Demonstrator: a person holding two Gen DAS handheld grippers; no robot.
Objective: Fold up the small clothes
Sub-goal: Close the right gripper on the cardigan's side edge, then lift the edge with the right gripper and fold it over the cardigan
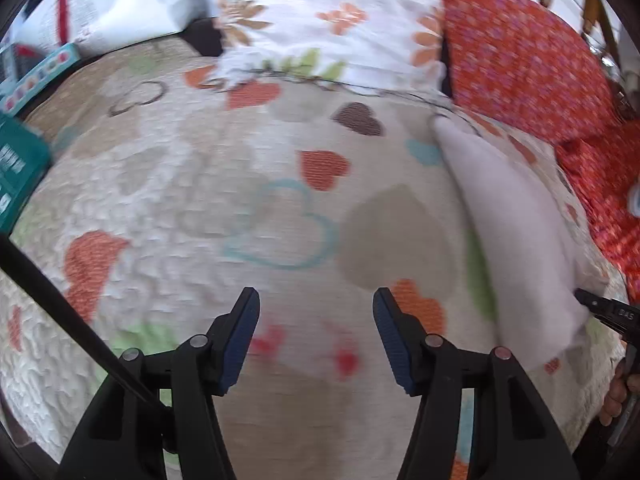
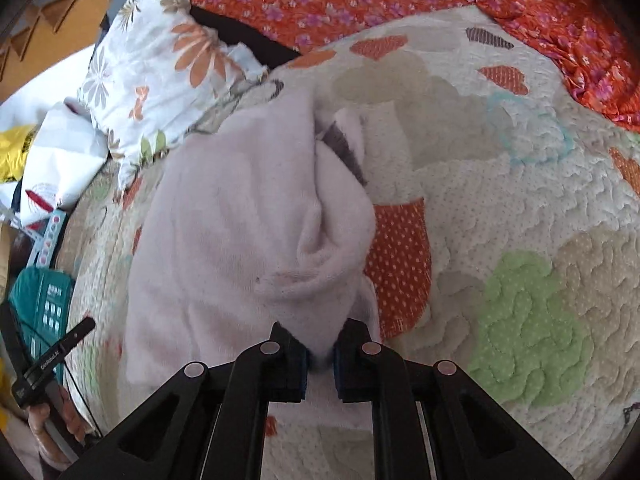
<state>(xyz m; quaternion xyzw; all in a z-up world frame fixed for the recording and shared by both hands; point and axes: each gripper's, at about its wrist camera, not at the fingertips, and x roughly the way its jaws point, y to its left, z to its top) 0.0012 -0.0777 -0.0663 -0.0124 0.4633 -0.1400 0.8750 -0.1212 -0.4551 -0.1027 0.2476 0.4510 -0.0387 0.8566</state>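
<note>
We pinch the soft pink cloth

Our right gripper (image 2: 320,360) jaws hold the pink cloth (image 2: 240,220), mid-frame on the heart quilt (image 2: 520,240). Our left gripper (image 1: 316,328) jaws stand half open, holding nothing.

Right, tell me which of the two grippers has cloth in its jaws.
The right gripper: its jaws pinch the pale pink garment. The left gripper is open over bare quilt.
</note>
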